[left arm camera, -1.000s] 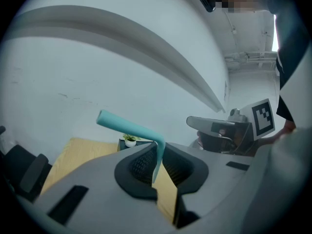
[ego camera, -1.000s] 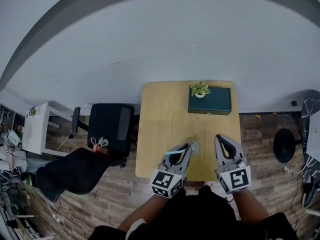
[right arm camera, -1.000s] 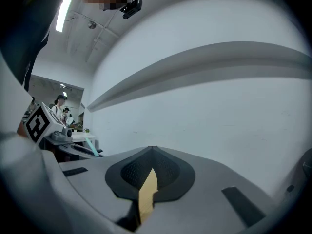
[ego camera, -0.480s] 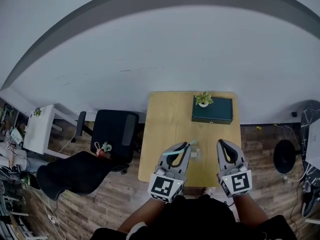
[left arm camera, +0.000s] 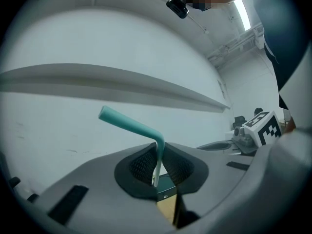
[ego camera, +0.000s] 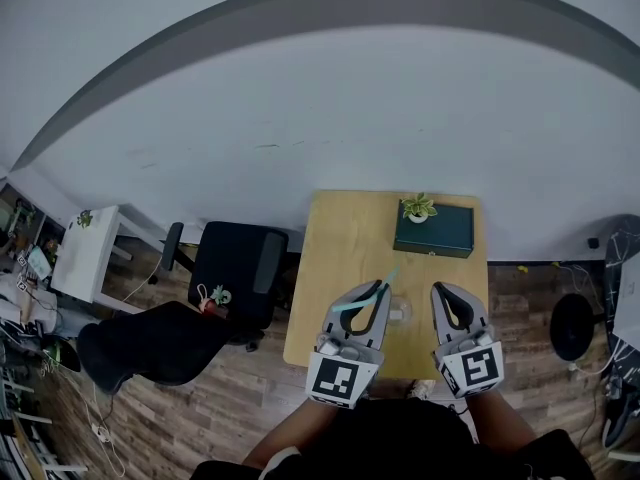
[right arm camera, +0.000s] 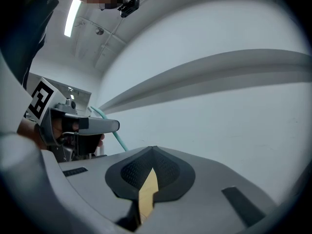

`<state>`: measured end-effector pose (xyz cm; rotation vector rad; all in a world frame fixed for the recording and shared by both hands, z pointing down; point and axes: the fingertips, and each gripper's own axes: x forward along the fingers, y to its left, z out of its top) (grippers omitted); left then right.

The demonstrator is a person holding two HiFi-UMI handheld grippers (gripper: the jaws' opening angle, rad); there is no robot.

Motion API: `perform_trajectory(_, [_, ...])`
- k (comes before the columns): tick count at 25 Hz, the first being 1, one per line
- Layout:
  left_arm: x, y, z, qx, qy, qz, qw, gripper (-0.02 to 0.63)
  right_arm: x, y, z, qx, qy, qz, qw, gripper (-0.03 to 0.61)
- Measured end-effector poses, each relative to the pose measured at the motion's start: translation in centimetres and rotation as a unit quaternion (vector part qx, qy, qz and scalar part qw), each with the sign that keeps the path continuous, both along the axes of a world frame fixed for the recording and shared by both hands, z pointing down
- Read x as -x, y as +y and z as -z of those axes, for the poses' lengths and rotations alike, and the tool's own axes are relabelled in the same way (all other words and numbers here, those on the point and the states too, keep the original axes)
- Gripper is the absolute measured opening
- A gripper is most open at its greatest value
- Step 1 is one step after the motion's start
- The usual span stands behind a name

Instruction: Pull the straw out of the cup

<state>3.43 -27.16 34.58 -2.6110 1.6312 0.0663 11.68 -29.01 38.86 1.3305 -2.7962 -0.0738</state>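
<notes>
While the jaws of your left gripper (ego camera: 378,290) pinch the teal straw (left arm camera: 129,123) just under its bend, near the clear cup (ego camera: 399,313) on the tabletop (ego camera: 350,238), raise it straight and unhurried so its lower end clears the rim, leaving the right gripper (right arm camera: 151,172) alongside, its jaws pressed together on nothing.

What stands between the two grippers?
The clear cup, on the table between the left gripper and the right gripper; the head view shows it.

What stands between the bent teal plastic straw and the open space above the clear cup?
Nothing visible does. The left gripper is shut on the bent teal plastic straw. The right gripper, shut and empty, sits beside the clear cup, not over it.
</notes>
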Motion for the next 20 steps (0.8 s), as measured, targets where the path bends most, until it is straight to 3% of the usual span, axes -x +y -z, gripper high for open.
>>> perform_trajectory(9, [0.1,0.4,0.2,0.002,0.008,0.002,1.0,0.046,0.6,0.6,1.2,-0.019,0.008,0.016,1.0,0.018])
perform_trajectory(20, [-0.5,0.2,-1.1,0.015,0.006,-0.006,0.9999,0.046,0.0,0.4,0.8,-0.007,0.027,0.018,0.999,0.017])
